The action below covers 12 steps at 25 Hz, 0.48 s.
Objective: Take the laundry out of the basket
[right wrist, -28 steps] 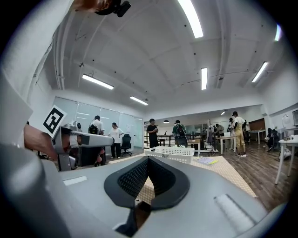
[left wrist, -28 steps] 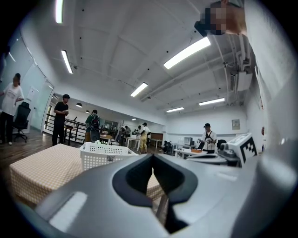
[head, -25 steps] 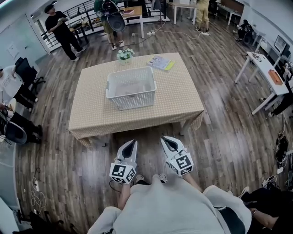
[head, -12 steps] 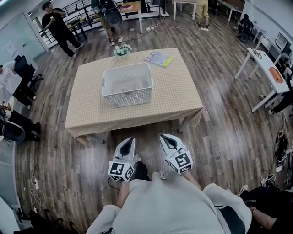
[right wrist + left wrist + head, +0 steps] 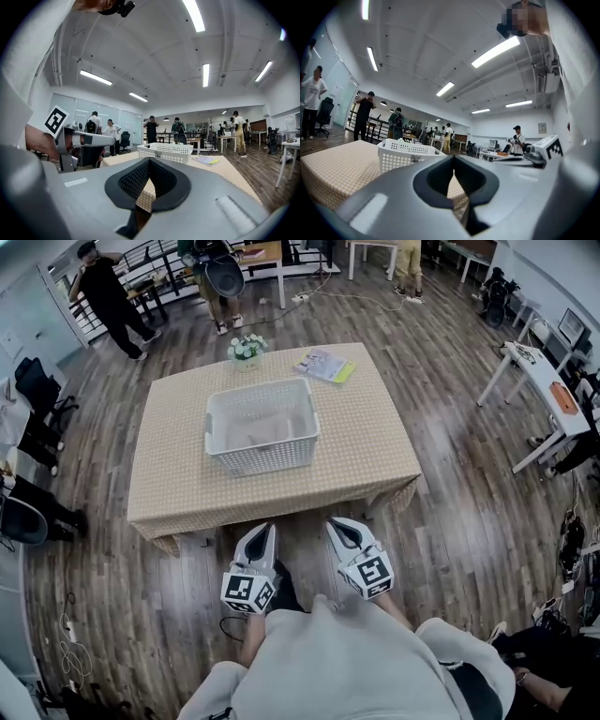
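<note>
2 closed, empty: left gripper, right gripper.

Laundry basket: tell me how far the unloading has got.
Done: nothing that shows. The basket stands on the table with pale laundry inside it. In hand: nothing; the left gripper and the right gripper hang short of the table's near edge, jaws together and empty. Left: reach into the basket, grip the laundry and lift it out.
</note>
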Motion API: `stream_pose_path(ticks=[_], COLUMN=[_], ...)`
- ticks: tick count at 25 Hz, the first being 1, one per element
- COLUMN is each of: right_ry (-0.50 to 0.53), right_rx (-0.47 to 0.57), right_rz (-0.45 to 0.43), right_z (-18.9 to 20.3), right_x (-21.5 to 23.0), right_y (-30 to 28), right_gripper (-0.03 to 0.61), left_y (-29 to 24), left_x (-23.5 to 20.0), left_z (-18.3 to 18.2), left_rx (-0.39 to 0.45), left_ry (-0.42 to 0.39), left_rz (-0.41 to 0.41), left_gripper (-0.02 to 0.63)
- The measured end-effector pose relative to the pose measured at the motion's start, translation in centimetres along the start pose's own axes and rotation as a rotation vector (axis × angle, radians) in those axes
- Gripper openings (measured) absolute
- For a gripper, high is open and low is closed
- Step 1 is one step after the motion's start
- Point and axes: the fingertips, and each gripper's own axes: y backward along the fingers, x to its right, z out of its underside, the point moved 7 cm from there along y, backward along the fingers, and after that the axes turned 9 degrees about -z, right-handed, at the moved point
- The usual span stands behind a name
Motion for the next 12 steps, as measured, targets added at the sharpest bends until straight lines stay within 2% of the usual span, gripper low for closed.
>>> stream_pose_path(ticks=[5,9,12], right_ry=[0.007,0.010,0.010], right_rx=[-0.013,0.005,0.009], right_rz=[0.024,0.034,0.032], right_z=[-0.3,-2.3,-4.0], right_x=[2.3,4.0,4.7], right_y=[-6.4,-12.6,-17.4], right_gripper=[0.000,0.000,0.000], left_y=[-5.5,-10.1,-12.5], left_x=[-4.9,-9.6,-13.9], left_z=[-0.6,-3.2,-5.2], left_rx=[0.009,0.030,0.044], left_ry=[-0.011,-0.064,-0.063], left_rz=[0.036,0.066,0.062], left_gripper=[0.011,0.011,0.011])
